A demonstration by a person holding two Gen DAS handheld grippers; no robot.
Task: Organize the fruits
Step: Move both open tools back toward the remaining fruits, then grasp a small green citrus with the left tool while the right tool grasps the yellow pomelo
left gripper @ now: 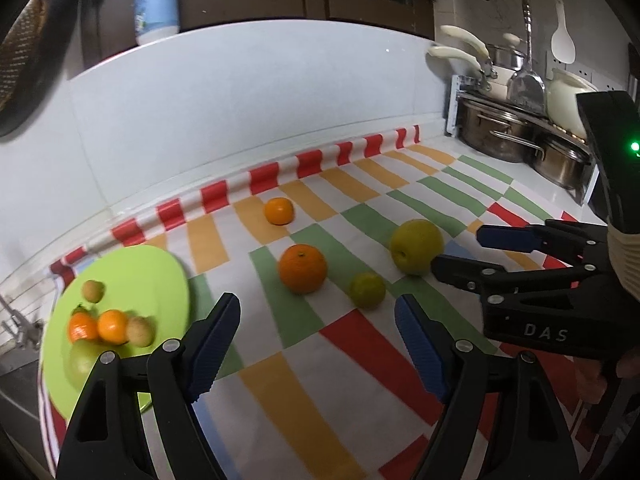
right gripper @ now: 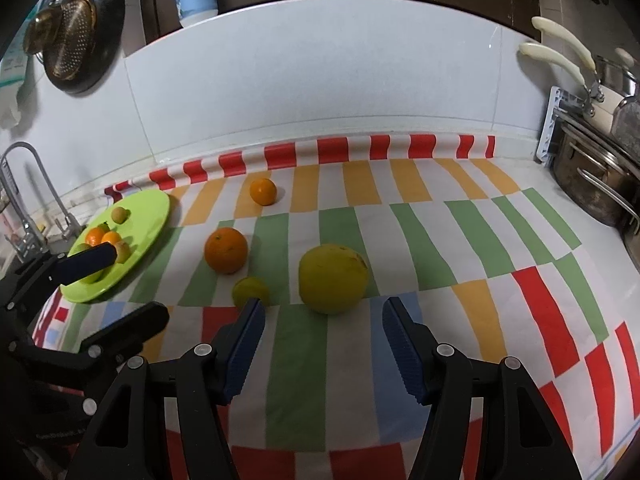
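A striped cloth (right gripper: pixel 440 240) in red, orange, green and white covers the counter up to the white tiled wall (right gripper: pixel 320 80). At the right edge, steel pots (left gripper: pixel 496 130) sit in a rack. A blue-and-white bottle (left gripper: pixel 157 0) stands on the ledge above. A colander (right gripper: pixel 64 46) hangs at left, over a tap (right gripper: pixel 24 184).

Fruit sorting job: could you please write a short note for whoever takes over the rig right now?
Left gripper: open, empty, facing the big orange.
Right gripper: open, empty, just short of the large yellow fruit.
Done: several small fruits on the green plate.
Left on the striped cloth: big orange, small orange, small green fruit, large yellow fruit.
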